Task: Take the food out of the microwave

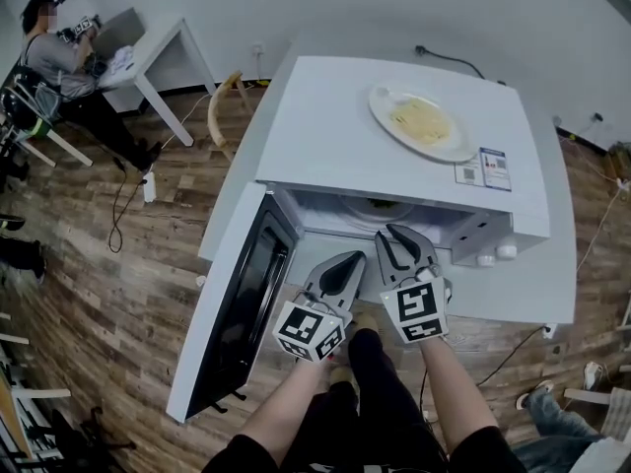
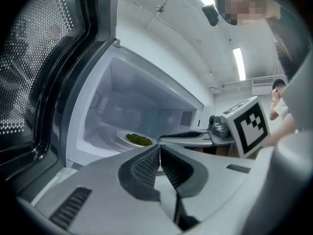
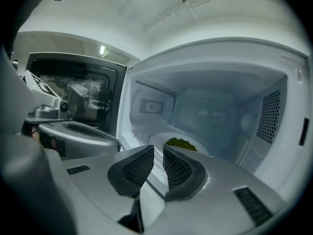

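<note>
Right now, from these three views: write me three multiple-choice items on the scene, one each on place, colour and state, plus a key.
1. Where is the white oval plate of yellow noodles?
A. on top of the white microwave
B. inside its cavity
C. under the microwave

2. What colour is the food on the round white plate inside the cavity?
A. red
B. green
C. brown

3. How is the dark-windowed microwave door?
A. shut
B. swung open
C. taken off

Key: 1 A, the head view shows the noodle plate on the roof. 2 B, both gripper views show a green heap. 3 B, the door hangs out at the cavity's left, so the inside is in view.
</note>
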Demonstrator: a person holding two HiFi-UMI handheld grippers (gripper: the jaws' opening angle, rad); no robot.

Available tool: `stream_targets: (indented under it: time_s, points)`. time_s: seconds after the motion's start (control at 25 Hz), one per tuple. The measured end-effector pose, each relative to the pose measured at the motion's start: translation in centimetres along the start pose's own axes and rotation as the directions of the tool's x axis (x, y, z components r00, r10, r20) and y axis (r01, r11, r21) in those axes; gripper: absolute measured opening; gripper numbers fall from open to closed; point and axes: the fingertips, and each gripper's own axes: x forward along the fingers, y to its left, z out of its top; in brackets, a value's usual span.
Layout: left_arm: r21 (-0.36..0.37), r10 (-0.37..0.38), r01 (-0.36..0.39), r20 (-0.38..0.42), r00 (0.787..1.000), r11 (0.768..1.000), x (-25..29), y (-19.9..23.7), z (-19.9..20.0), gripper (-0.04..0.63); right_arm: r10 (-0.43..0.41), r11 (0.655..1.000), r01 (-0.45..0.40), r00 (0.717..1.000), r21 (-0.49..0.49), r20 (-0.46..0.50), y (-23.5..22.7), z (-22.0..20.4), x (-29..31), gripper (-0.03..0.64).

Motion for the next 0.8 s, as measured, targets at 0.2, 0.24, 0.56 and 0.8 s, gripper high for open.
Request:
stream_targets:
  time_s: [0.2, 0.24, 0.56, 0.8]
  points:
    - [-0.007, 0.010, -0.010, 0.001, 1.000, 1.000, 0.1, 0.5, -0.1, 0.009, -0.007, 1.000, 0.006, 0.999, -0.013, -0.051, -0.9, -0.6, 1.5, 0.044]
    - [-0.010, 0.010, -0.010, 0.001, 1.000, 1.000, 0.1, 0.5, -0.1, 0.009, -0.004, 1.000, 0.003, 0.998, -0.018, -0.061, -0.9, -0.8, 1.7, 0.051]
    - [-0.008, 0.030, -0.030, 0.000, 1.000, 1.000, 0.1, 1.3, -0.2, 0.009, 0.017, 0.999, -0.020, 0.995, -0.035, -0.095, -1.1, -1.4, 3.9, 0.089]
    - [-0.018, 0.049, -0.049, 0.003, 0.999, 0.999, 0.3, 2.1, -0.2, 0.009, 0.023, 0.998, -0.030, 0.993, -0.057, -0.114, -1.2, -1.5, 4.4, 0.089]
